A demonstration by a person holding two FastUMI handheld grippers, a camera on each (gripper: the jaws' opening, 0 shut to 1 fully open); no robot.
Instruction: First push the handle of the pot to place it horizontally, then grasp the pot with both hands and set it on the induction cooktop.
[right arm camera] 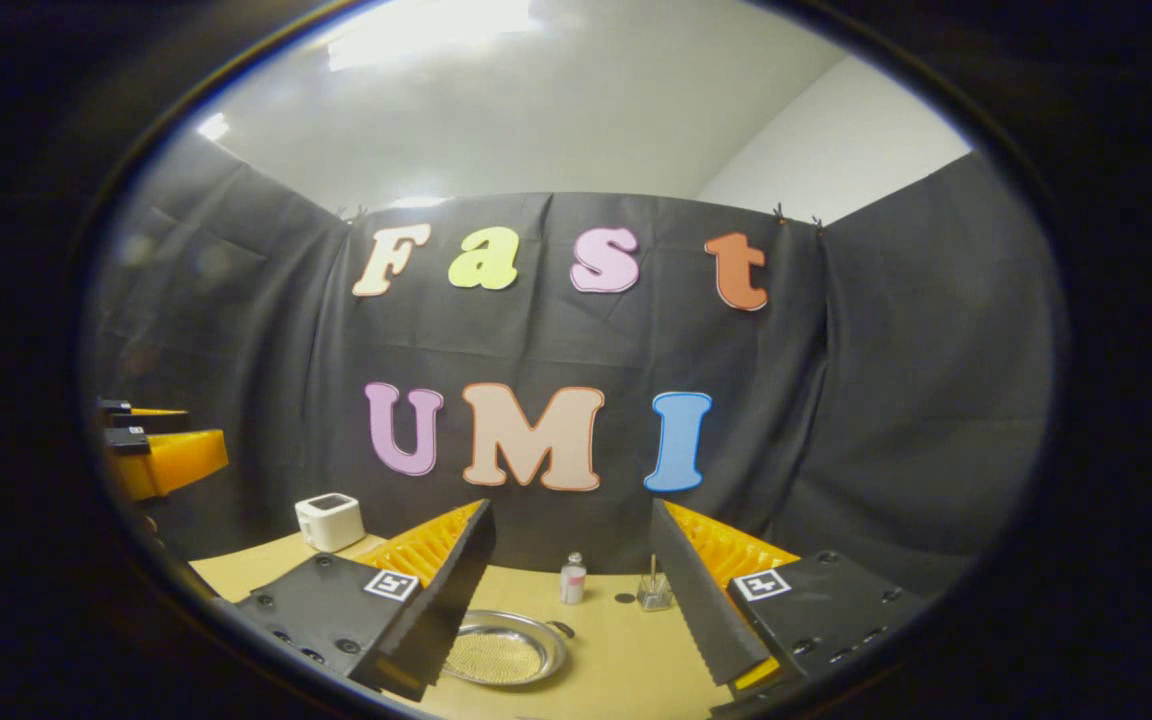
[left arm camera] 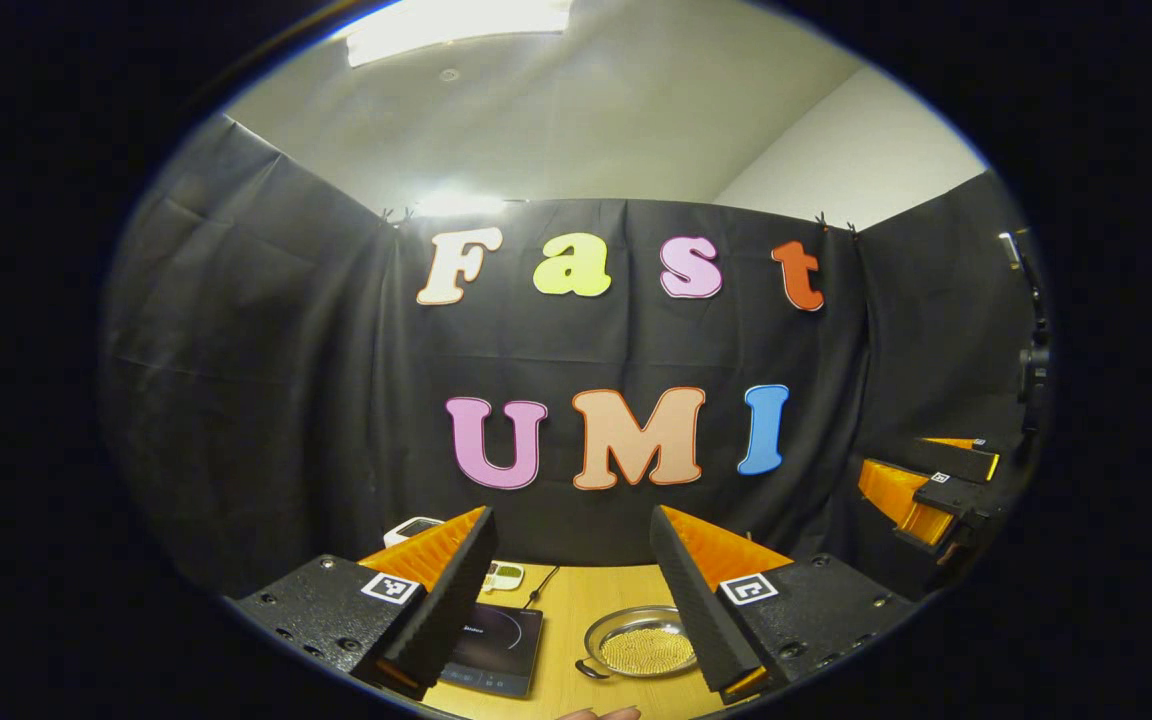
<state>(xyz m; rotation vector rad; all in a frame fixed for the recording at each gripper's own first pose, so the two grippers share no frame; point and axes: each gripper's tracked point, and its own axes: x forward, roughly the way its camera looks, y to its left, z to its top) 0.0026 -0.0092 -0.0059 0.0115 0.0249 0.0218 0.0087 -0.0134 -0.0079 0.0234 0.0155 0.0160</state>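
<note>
Left gripper view: shallow steel pot (left arm camera: 639, 643) holds yellow grains beside the induction cooktop (left arm camera: 496, 648); both grippers' fingers apart, empty.

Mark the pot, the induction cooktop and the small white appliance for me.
pot (left arm camera: 641, 645), left gripper view, on its gold mesh inside.
induction cooktop (left arm camera: 501, 645), left gripper view, on its dark glass top.
white appliance (right arm camera: 329, 522), right gripper view, on its front face.

You can make out a small white word on the flat black induction cooktop (left arm camera: 492, 648), but it is too blurred to read. The black-and-white square markers (left arm camera: 389, 587) on your tongs carry patterns, no letters.
</note>
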